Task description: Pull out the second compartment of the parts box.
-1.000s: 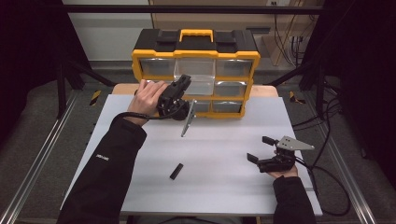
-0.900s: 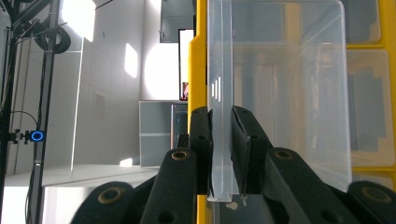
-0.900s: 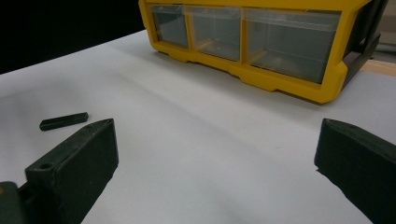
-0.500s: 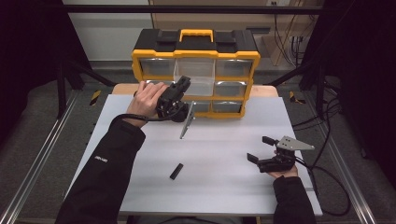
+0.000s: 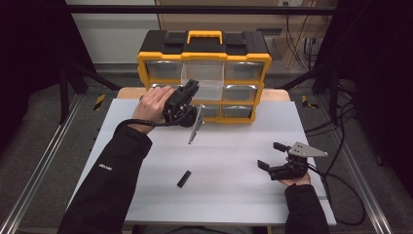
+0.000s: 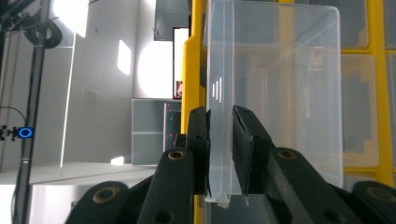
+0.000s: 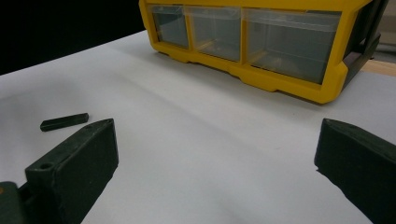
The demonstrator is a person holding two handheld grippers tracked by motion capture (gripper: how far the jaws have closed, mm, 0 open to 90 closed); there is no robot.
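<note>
A yellow and black drawer organizer (image 5: 146, 61) stands at the back of the white table. Its clear top-middle drawer (image 5: 204, 78) sticks out a little from the row. My left gripper (image 5: 192, 87) reaches up to that drawer's front. In the left gripper view the two black jaws (image 6: 220, 116) are shut on the drawer's (image 6: 280, 93) thin front lip, one pad on each side. My right gripper (image 5: 270, 155) rests on the table at the right, open, with bare table between its jaws (image 7: 217, 128). A small black bar (image 5: 183, 179) lies loose near the table's front.
The organizer's other clear drawers (image 7: 285, 44) sit flush in the yellow frame (image 7: 280, 84). The black bar (image 7: 64, 122) lies left of the right gripper. A cable (image 5: 341, 190) trails off the table's right edge. Metal rails run along both sides.
</note>
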